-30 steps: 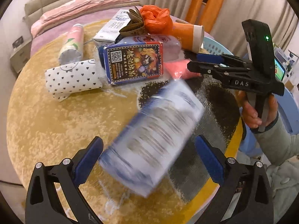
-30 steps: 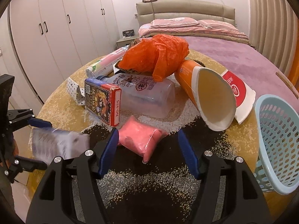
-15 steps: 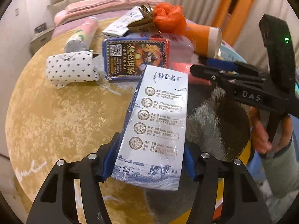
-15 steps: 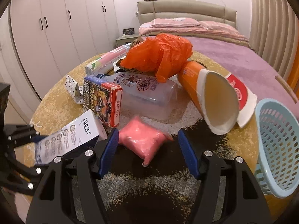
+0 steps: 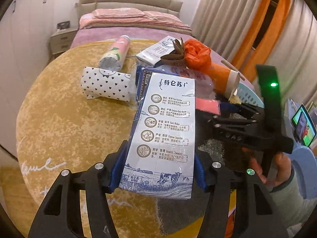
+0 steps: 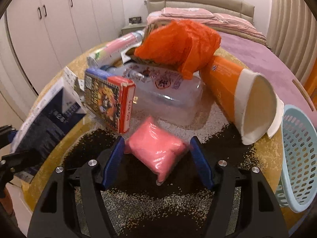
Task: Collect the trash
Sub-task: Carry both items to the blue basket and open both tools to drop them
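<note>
A blue-and-white milk carton (image 5: 168, 119) stands upright between the blue pads of my left gripper (image 5: 159, 152), which is shut on its lower half and holds it above the round table (image 5: 59, 129). In the right wrist view the same carton (image 6: 49, 119) shows at the left edge, in the left gripper (image 6: 10, 144). A pink plastic packet (image 6: 156, 150) lies on the dark patch of the table between the fingers of my right gripper (image 6: 158, 148), which is open around it. In the left wrist view, the right gripper (image 5: 221, 112) is beside the pink packet (image 5: 206, 106).
Piled behind are a card box (image 6: 107, 99), a clear bottle (image 6: 168, 91), an orange bag (image 6: 178, 43), an orange paper cup (image 6: 237, 95), a heart-print cup (image 5: 105, 85), a pink can (image 5: 116, 53) and a second carton (image 5: 156, 53). A light blue basket (image 6: 297, 158) stands at the right edge.
The left gripper closed on the milk carton, which was loose and blurred, and turned it upright. The right gripper moved forward and down, so the pink packet now lies between its fingers.
</note>
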Motion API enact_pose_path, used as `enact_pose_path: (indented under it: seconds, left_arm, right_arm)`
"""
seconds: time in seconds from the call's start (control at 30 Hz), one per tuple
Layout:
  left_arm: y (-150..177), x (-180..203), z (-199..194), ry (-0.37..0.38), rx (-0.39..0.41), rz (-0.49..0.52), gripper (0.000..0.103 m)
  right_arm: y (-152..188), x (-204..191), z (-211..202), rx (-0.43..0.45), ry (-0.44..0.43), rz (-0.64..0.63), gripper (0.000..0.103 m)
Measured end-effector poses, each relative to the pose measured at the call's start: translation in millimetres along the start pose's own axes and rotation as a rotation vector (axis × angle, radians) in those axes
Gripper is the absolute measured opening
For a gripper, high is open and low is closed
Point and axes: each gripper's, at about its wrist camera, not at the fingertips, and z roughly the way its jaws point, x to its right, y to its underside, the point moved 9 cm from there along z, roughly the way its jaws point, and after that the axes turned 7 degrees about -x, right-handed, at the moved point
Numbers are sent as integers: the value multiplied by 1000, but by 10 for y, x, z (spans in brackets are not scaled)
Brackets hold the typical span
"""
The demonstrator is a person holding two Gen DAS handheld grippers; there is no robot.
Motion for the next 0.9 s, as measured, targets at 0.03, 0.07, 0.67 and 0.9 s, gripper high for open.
enact_pose_path:
  seconds: [0.03, 0.07, 0.67, 0.9]
  left_arm:
    - [-14, 27, 5, 1, 2, 4, 56]
    - [-15, 54, -6, -2, 7, 10, 56]
    - [-557, 943, -154, 70, 114, 155, 56]
    - [-892, 1964, 260, 157, 92, 289, 56]
  right_arm:
    - [1, -19, -2, 4, 4, -7, 64]
    - [12, -46, -23, 14, -1, -19, 54]
    - [171, 750, -1317, 288, 36, 158, 47]
    - [425, 1830, -1720, 363, 193, 359, 47]
